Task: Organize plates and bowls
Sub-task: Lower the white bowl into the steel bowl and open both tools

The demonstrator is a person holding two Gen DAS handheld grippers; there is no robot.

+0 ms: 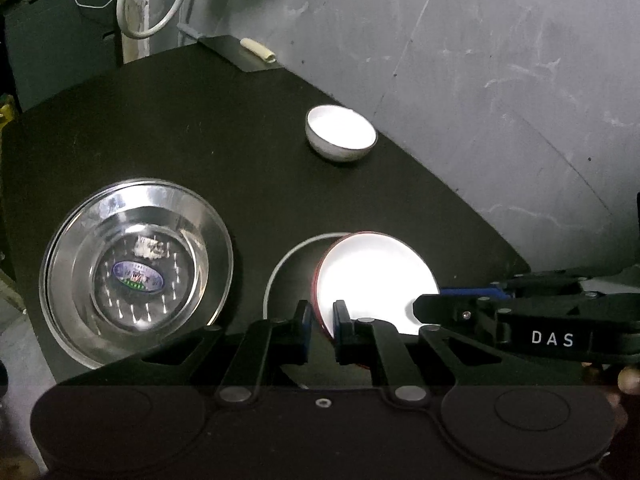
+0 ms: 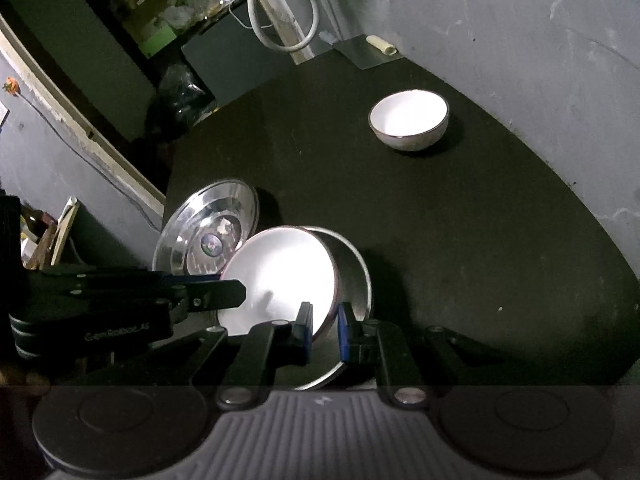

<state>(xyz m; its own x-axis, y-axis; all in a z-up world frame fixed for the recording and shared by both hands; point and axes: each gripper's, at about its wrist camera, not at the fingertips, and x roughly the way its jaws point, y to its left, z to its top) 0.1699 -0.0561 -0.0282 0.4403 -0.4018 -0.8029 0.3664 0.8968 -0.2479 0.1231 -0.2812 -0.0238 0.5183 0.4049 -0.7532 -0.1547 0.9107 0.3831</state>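
white and red-rimmed, one plate (image 1: 372, 276) (image 2: 280, 276) is held tilted, its lower edge raised above a grey-rimmed dark plate (image 1: 280, 268) (image 2: 356, 276) lying flat on the black table (image 1: 240, 140) (image 2: 480, 220). the tilted plate is gripped from two sides. the left gripper (image 1: 322, 330) (image 2: 224, 294) is seen with its jaws closed on the plate's rim, blue pads (image 1: 306, 328) to either side of the edge. the right gripper (image 2: 325, 330) (image 1: 428, 306) is likewise pinched onto the opposite rim, its blue pads (image 2: 344, 332) pressed against it.

two plates are counted at this spot. just left of the white plate, a steel dish (image 1: 136, 268) (image 2: 208, 232) is seen, with a smaller steel bowl nested inside it and a label showing at the bottom; whether more pieces are stacked there cannot be told. one white bowl (image 1: 340, 132) (image 2: 408, 120) is set upright well beyond the white plate, near the grey wall (image 1: 500, 60) (image 2: 520, 20). one pale cylinder (image 1: 258, 50) (image 2: 382, 45) is spotted farther back still, at the table's far corner, and one looped white cable (image 1: 148, 0) (image 2: 280, 8) hangs behind it.
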